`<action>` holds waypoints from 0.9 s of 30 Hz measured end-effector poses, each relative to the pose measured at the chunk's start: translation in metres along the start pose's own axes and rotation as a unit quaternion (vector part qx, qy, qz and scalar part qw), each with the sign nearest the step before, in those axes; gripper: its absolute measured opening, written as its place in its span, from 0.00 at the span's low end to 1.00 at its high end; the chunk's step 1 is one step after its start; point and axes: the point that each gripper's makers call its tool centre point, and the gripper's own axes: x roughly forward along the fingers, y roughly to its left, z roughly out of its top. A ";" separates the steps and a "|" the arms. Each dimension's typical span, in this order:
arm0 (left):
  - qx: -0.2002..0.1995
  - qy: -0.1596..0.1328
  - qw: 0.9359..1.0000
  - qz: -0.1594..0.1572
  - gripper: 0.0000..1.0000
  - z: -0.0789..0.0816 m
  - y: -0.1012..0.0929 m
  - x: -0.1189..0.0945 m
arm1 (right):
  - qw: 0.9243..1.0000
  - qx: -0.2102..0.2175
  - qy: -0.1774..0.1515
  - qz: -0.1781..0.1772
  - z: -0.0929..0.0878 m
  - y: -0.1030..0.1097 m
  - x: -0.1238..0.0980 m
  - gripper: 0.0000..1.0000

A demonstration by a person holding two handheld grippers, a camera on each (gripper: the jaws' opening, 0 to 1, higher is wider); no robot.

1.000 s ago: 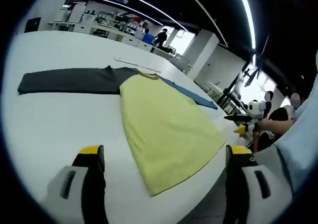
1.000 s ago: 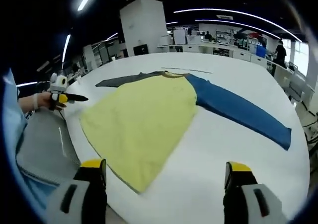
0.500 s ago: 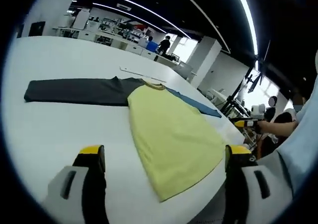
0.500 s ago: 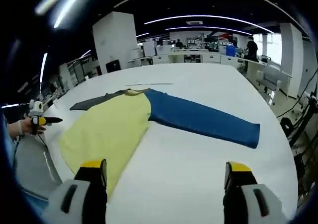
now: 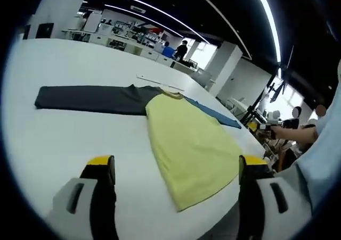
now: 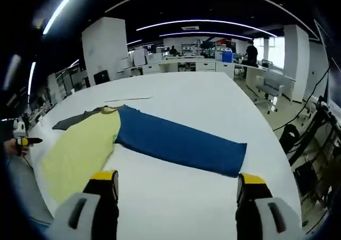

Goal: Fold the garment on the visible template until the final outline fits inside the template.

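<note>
Both grippers [image 5: 176,168] [image 6: 176,184] wide open, empty, above the garment [image 5: 186,139].

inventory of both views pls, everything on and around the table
garment: 1, yellow body, spread flat on the table, collar pointing away from the person
dark grey sleeve: 1, stretched flat to one side of the yellow body
blue sleeve: 1, stretched flat to the other side
table: 1, white, large, rounded edge
thin strip: 1, pale, lying on the table beyond the collar; cannot tell what it is
people in background: at least 2, dark and blue tops, by far desks
left gripper: 1, grey jaws with yellow tips, open, above table, holding nothing
right gripper: 1, same build, open, near the blue sleeve, holding nothing
</note>
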 end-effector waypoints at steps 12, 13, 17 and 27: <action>-0.024 0.004 0.999 0.034 0.90 -0.016 0.009 -0.020 | 0.997 0.066 0.016 -0.046 -0.001 -0.037 0.029 0.76; -0.029 0.004 0.999 0.038 0.90 -0.016 0.010 -0.022 | 0.996 0.070 0.021 -0.050 -0.004 -0.039 0.031 0.74; -0.028 0.000 0.999 0.038 0.89 -0.012 0.008 -0.020 | 0.995 0.078 0.035 -0.055 -0.010 -0.050 0.036 0.66; -0.039 0.011 0.999 0.036 0.84 -0.020 0.006 -0.018 | 0.993 0.098 0.041 -0.056 -0.016 -0.041 0.033 0.51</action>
